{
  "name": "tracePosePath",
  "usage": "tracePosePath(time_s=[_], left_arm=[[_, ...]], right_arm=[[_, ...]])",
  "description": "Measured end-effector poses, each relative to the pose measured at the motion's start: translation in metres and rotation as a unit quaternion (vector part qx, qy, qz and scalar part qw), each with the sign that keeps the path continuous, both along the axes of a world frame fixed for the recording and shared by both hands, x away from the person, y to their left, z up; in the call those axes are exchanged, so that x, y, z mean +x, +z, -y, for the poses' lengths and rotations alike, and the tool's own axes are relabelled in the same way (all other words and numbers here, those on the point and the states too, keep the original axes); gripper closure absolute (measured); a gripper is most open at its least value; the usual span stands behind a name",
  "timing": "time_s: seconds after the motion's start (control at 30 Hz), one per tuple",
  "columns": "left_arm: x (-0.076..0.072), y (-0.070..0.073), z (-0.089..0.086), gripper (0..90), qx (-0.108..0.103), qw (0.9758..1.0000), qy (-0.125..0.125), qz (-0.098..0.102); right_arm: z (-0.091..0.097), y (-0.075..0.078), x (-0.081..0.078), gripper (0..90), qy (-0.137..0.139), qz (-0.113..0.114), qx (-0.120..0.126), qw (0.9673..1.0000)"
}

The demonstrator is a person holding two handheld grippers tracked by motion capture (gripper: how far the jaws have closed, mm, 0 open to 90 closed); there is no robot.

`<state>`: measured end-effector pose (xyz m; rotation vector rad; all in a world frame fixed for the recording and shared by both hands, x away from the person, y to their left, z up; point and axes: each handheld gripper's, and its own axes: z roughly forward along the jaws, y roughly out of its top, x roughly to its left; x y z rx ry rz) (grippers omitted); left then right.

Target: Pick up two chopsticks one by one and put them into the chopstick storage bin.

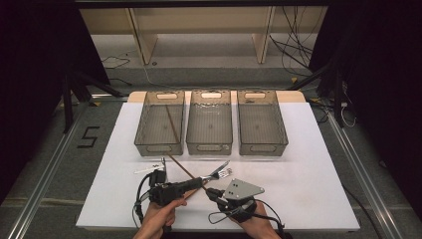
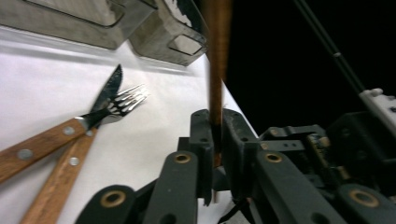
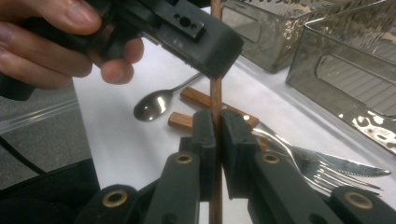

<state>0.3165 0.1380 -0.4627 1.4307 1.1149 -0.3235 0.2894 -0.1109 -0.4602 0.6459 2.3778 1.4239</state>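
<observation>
three grey bins (image 1: 209, 124) | fork (image 2: 122, 101), knife (image 2: 105, 95), spoon (image 3: 152, 105) on white table (image 1: 308, 164)

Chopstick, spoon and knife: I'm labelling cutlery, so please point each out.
chopstick (image 3: 215, 100): right gripper view, mid shaft above the tongs.
spoon (image 3: 150, 106): right gripper view, its bowl.
knife (image 2: 108, 91): left gripper view, its blade.

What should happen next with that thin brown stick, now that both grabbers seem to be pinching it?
Probably the right gripper should let go. Both it and the left gripper are clamped on the same chopstick, so neither can carry it off alone. Another chopstick already lies in the left bin, so the left gripper could then lift this one there.
</observation>
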Motion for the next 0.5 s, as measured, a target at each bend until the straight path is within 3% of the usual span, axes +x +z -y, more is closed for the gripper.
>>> tracePosePath(time_s=[0.17, 0.23, 0.5], left_arm=[[-0.001, 0.003, 0.0, 85.0, 0.0, 0.9999, -0.005, 0.01], [-0.001, 0.004, -0.001, 85.0, 0.01, 0.9998, -0.001, 0.019], [0.004, 0.014, -0.016, 85.1, 0.019, 0.9993, 0.009, 0.031]], right_arm=[[0.001, 0.001, 0.0, 83.7, 0.004, -0.005, 0.009, 0.9999], [0.002, 0.002, 0.0, 81.3, 0.006, -0.006, 0.012, 0.9999], [0.022, 0.007, 0.005, 57.7, 0.001, -0.023, 0.033, 0.9992]])
